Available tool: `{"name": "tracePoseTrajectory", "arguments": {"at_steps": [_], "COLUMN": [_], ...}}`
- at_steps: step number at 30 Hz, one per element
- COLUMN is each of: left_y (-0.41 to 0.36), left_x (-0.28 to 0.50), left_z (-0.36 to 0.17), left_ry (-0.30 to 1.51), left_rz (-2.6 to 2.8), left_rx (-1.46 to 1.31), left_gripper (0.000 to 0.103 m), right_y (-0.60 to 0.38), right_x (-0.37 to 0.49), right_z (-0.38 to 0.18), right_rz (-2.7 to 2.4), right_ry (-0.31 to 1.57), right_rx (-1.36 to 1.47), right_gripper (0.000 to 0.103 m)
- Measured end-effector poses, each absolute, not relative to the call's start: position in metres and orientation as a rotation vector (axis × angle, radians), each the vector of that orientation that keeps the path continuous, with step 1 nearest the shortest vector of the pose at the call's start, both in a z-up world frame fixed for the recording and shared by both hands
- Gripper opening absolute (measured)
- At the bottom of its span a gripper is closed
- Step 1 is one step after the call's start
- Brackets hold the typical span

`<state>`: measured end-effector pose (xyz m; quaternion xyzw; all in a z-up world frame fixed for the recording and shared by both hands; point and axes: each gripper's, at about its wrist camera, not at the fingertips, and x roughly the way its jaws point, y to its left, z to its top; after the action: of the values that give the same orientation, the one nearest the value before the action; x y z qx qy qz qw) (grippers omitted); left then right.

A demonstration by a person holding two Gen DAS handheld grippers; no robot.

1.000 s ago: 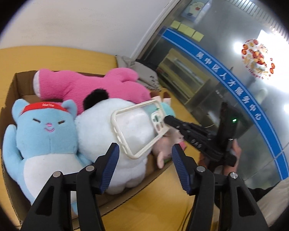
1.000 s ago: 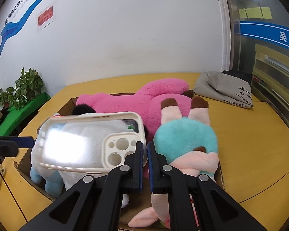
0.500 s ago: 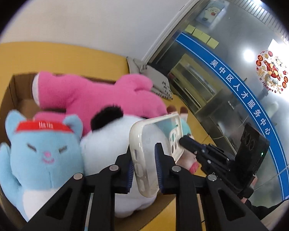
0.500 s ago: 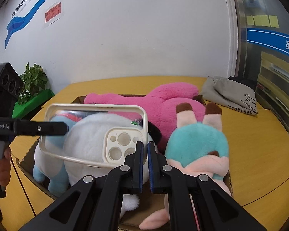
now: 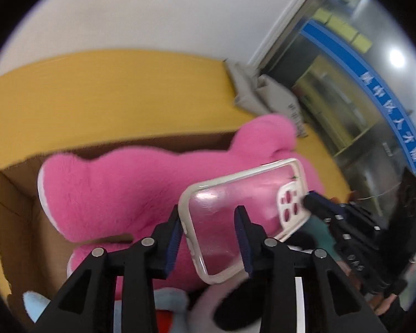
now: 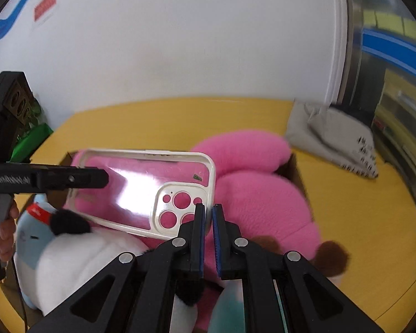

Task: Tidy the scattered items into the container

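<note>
My right gripper (image 6: 208, 213) pinches the camera-cutout corner of the clear phone case (image 6: 141, 191), jaws nearly closed on its rim. The case hangs above the pink plush (image 6: 252, 194) in the cardboard box (image 5: 14, 194), long axis running sideways towards my left gripper (image 5: 208, 230) (jaws apart, straddling the case's other end without clamping it).

Bright indoor light, with motion blur and strong fisheye bending.

A white glare lies on the clear phone case (image 6: 141, 191). The glass wall (image 5: 374, 88) shows a round lamp reflection. Both pictures are soft, the corners are black, and straight lines curve near the edges.
</note>
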<state>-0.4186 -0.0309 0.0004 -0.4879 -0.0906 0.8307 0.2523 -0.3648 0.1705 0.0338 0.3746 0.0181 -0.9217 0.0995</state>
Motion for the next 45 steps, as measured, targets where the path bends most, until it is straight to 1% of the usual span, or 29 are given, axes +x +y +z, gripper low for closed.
{"name": "tracePoseTrajectory", "arguments": {"at_steps": [2,4,5,6,8,9,12,13,14,15,16,18,21,27,30,33,39,42,45], "left_y": [-0.033,-0.039,-0.041,-0.045,-0.052,-0.057,-0.072,-0.078,-0.084,-0.086,-0.088,-0.088,-0.083,-0.066,-0.062,-0.061,-0.047,-0.041,-0.037], "left_x": [-0.417,-0.41,-0.407,-0.401,-0.389,-0.379,-0.343,-0.329,-0.315,-0.293,-0.271,-0.239,-0.192,-0.119,-0.089,-0.066,-0.032,-0.019,-0.008], "left_z": [-0.005,0.004,0.011,0.021,0.041,0.052,0.074,0.078,0.082,0.078,0.075,0.062,0.046,0.027,0.021,0.018,0.021,0.024,0.027], "left_ry": [-0.232,-0.243,-0.243,-0.236,-0.231,-0.224,-0.229,-0.234,-0.238,-0.223,-0.208,-0.186,-0.172,-0.205,-0.268,-0.367,-0.306,-0.286,-0.285], "left_rz": [2.277,2.31,2.332,2.362,2.398,2.426,2.482,2.493,2.503,2.519,2.534,2.54,2.589,2.661,2.663,2.648,2.688,2.713,2.741], "left_rx": [-1.327,-1.285,-1.262,-1.236,-1.18,-1.146,-1.082,-1.066,-1.05,-1.045,-1.041,-1.066,-1.099,-1.12,-1.13,-1.117,-1.096,-1.078,-1.056], "left_gripper": [0.037,0.039,0.041,0.046,0.049,0.049,0.05,0.054,0.058,0.066,0.069,0.069,0.069,0.069,0.069,0.069,0.07,0.076,0.077], "right_y": [0.17,0.17,0.172,0.175,0.184,0.188,0.2,0.204,0.207,0.21,0.214,0.213,0.202,0.183,0.182,0.185,0.187,0.188,0.189], "right_x": [-0.362,-0.359,-0.357,-0.353,-0.341,-0.334,-0.309,-0.3,-0.289,-0.276,-0.263,-0.24,-0.205,-0.142,-0.119,-0.101,-0.067,-0.05,-0.033], "right_z": [0.03,0.03,0.032,0.037,0.047,0.053,0.07,0.075,0.078,0.079,0.079,0.073,0.058,0.04,0.036,0.035,0.039,0.042,0.044], "right_rz": [-2.721,-2.716,-2.718,-2.728,-2.759,-2.763,-2.753,-2.738,-2.723,-2.705,-2.686,-2.649,-2.64,-2.668,-2.697,-2.734,-2.763,-2.777,-2.79], "right_ry": [0.062,0.068,0.06,0.036,-0.033,-0.058,-0.123,-0.142,-0.155,-0.162,-0.169,-0.134,-0.031,0.009,0.034,0.024,0.051,0.066,0.081], "right_rx": [1.109,1.101,1.091,1.068,0.997,0.97,0.903,0.885,0.868,0.863,0.862,0.884,0.935,0.96,0.96,0.973,0.964,0.958,0.952], "right_gripper": [0.008,0.019,0.042,0.071,0.091,0.096,0.097,0.097,0.1,0.103,0.103,0.103,0.103,0.103,0.103,0.103,0.103,0.103,0.103]}}
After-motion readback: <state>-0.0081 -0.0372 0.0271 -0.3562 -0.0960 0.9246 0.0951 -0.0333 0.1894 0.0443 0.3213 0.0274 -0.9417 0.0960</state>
